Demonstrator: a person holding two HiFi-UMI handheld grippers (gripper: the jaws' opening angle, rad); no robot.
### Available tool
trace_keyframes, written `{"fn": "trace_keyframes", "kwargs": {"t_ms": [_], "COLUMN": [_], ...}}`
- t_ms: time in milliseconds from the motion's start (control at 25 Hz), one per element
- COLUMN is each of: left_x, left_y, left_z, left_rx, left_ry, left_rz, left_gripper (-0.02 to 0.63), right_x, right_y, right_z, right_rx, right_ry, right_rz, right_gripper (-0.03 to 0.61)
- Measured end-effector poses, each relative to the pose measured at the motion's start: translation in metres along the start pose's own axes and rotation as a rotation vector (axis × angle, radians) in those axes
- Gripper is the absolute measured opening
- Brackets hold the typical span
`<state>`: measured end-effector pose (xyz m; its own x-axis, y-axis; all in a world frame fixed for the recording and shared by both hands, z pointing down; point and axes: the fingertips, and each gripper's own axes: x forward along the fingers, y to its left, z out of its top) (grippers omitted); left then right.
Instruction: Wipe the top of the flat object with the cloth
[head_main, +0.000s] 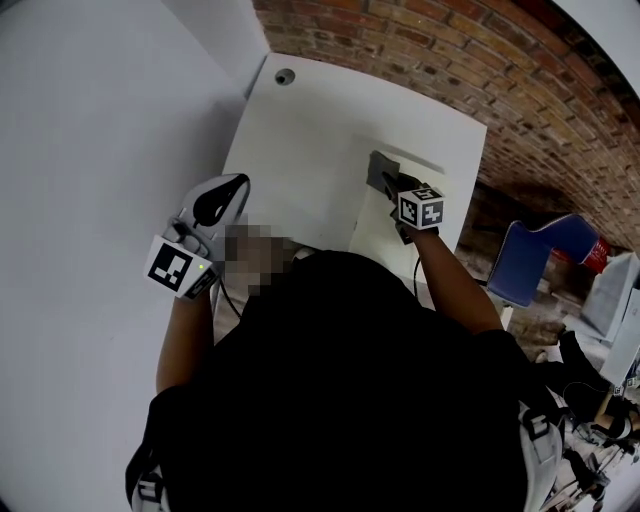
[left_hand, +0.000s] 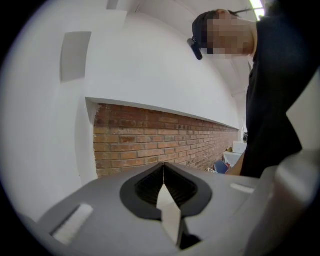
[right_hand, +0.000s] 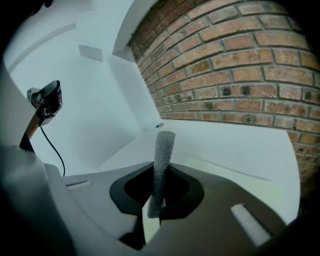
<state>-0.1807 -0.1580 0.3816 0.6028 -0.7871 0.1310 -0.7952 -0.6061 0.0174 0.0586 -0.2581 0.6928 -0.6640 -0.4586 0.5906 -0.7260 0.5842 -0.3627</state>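
A grey knitted cloth (head_main: 381, 170) sticks out from my right gripper (head_main: 393, 192), which is shut on it. In the right gripper view the cloth (right_hand: 162, 160) stands upright as a narrow strip between the closed jaws. Under and ahead of that gripper lies the flat pale cream object (head_main: 371, 238) on the right part of the white table (head_main: 300, 130); its surface (right_hand: 235, 175) shows just beyond the jaws. My left gripper (head_main: 236, 186) is held up at the left, off the table's edge. Its jaws (left_hand: 164, 186) are shut with nothing in them.
A brick wall (head_main: 450, 60) runs behind the table, and a white wall closes the left side. A round cable hole (head_main: 285, 76) sits in the table's far left corner. A blue chair (head_main: 540, 255) stands on the floor to the right.
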Motion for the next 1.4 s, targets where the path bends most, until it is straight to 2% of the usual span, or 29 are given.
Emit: {"fn": "trace_keyframes", "kwargs": {"t_ms": [320, 720, 1200, 1400], "left_x": [-0.004, 0.002, 0.021, 0.04], "left_y": [0.005, 0.002, -0.008, -0.022], "left_z": [-0.003, -0.003, -0.013, -0.006], "left_rx": [0.0, -0.004, 0.013, -0.007], "left_ry": [0.005, 0.015, 0.008, -0.004], "left_rz": [0.019, 0.005, -0.062, -0.104], "left_gripper": [0.003, 0.003, 0.003, 0.003], "right_x": [0.025, 0.028, -0.002, -0.02], "right_y": [-0.014, -0.024, -0.057, -0.074], "right_z": [-0.018, -0.041, -0.062, -0.075], "right_rx": [0.109, 0.141, 0.182, 0.194], "right_ry": [0.062, 0.117, 0.118, 0.123], "right_rz": [-0.004, -0.029, -0.108, -0.147], "right_gripper": [0.011, 0.011, 0.011, 0.011]}}
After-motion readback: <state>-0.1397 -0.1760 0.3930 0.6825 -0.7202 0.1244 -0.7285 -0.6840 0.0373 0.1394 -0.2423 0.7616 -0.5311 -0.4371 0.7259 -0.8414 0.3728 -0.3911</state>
